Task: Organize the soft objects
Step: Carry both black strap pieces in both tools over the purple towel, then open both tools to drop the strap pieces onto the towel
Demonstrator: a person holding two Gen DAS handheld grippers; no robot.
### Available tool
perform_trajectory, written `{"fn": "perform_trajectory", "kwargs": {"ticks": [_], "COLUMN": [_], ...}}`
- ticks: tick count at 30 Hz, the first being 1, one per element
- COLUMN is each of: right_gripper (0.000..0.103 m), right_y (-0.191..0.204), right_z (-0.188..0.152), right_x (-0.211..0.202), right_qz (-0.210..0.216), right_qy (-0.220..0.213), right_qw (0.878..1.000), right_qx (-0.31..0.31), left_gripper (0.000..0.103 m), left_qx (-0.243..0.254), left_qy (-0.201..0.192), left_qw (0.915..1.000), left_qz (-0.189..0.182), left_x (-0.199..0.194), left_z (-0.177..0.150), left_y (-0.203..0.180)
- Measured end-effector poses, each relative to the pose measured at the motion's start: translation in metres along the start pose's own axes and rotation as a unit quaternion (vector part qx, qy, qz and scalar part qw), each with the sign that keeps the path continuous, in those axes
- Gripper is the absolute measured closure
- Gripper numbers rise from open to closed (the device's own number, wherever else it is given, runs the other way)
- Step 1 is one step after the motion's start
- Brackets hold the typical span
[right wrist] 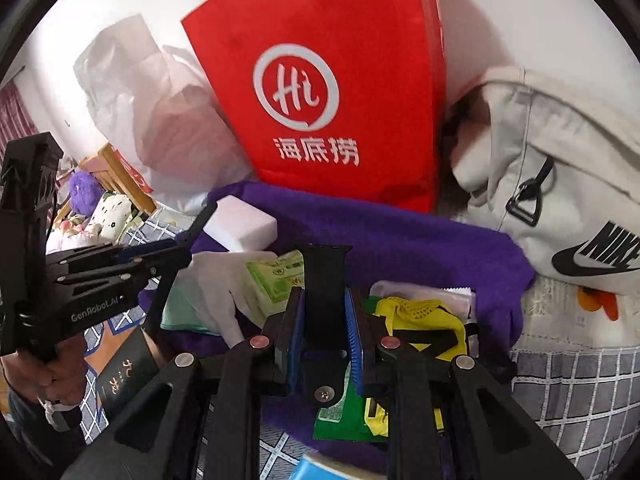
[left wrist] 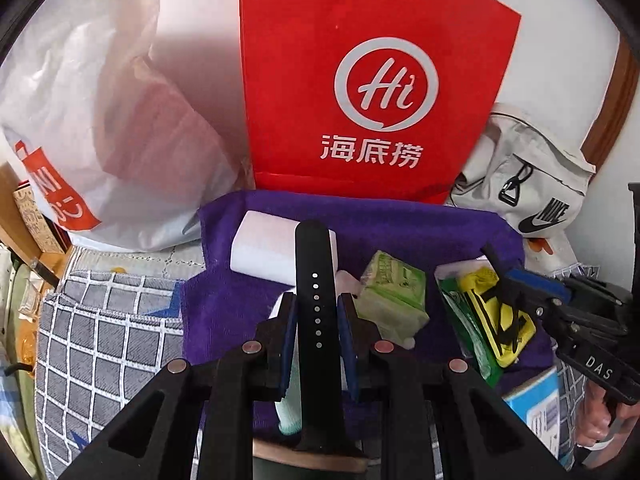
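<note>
My left hand-held gripper (left wrist: 317, 320) pinches the holed black strap (left wrist: 316, 280) across its width; my right hand-held gripper (right wrist: 325, 320) clamps the lugged strap (right wrist: 325, 276). Both feel light, rubbery and floppy, best held mid-length. Beyond, the towel (left wrist: 400, 224) carries a sponge (left wrist: 264, 252), tissues (left wrist: 392, 296) and a yellow pack (left wrist: 496, 316), before the red bag (left wrist: 360, 80).
</note>
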State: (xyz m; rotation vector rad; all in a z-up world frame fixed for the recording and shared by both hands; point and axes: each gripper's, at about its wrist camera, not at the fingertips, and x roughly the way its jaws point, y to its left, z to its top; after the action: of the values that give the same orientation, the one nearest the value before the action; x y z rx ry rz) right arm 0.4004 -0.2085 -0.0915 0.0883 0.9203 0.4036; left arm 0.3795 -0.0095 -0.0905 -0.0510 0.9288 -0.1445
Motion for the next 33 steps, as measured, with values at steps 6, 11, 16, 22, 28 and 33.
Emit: {"fn": "perform_trajectory", "kwargs": {"ticks": [6,11,16,22,28,33], "right_gripper": [0.083,0.083,0.082,0.082,0.065,0.053], "right_y": [-0.006,-0.007,-0.008,-0.006,-0.007,-0.001], "right_z": [-0.006,-0.01,-0.013,-0.015,-0.013,-0.013], "right_x": [0.027,0.042,0.052,0.06,0.057,0.052], "right_qz": [-0.004,-0.01,-0.018,-0.021,-0.008,-0.004], "right_qy": [0.04,0.062,0.082,0.089,0.086,0.082], "right_qw": [0.999,0.998,0.996,0.996,0.996,0.996], "right_qx": [0.004,0.009,0.014,0.014,0.026,0.027], "left_gripper": [0.083,0.083,0.083,0.082,0.082,0.079], "left_qx": [-0.007,-0.002,-0.005,-0.011,-0.01,-0.013], "left_qy": [0.015,0.017,0.029,0.042,0.05,0.057], "left_qw": [0.9998,0.9998,0.9995,0.999,0.9986,0.9982], "left_qz": [-0.008,-0.008,-0.01,-0.012,-0.017,-0.016], "left_x": [0.018,0.029,0.037,0.044,0.049,0.055], "left_z": [0.006,0.008,0.008,0.007,0.005,0.004], "left_y": [0.002,0.003,0.004,0.009,0.009,0.006]}}
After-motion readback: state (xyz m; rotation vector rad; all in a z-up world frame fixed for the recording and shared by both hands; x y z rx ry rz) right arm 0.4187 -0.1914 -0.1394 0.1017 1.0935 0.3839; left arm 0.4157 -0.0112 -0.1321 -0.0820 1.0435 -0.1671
